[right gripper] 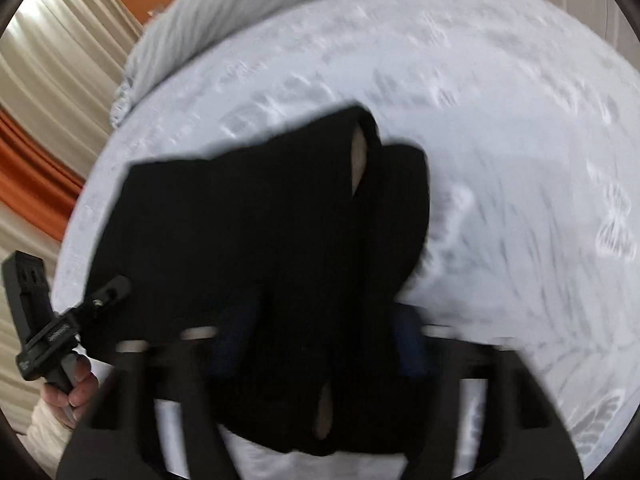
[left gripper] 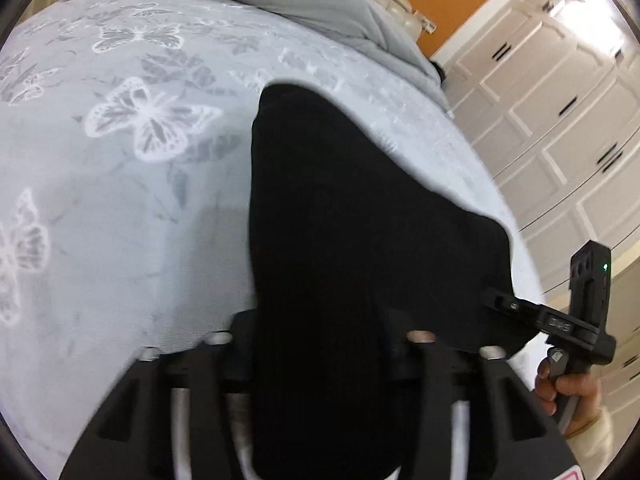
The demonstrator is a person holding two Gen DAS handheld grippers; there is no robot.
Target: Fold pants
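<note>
Black pants (left gripper: 340, 220) hang over the bedspread (left gripper: 120, 200), pinched in both grippers' fingers (right gripper: 236, 332).

Blurred — right gripper (right gripper: 320, 344) apparently grips pants (right gripper: 256, 216).

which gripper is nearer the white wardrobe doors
Right. In the left wrist view the right gripper grips the black pants on the side toward the wardrobe doors; the left gripper grips them farther from the doors.

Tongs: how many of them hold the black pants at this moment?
2: the left tongs and the right tongs each grip an edge of the black pants above the bed.
</note>
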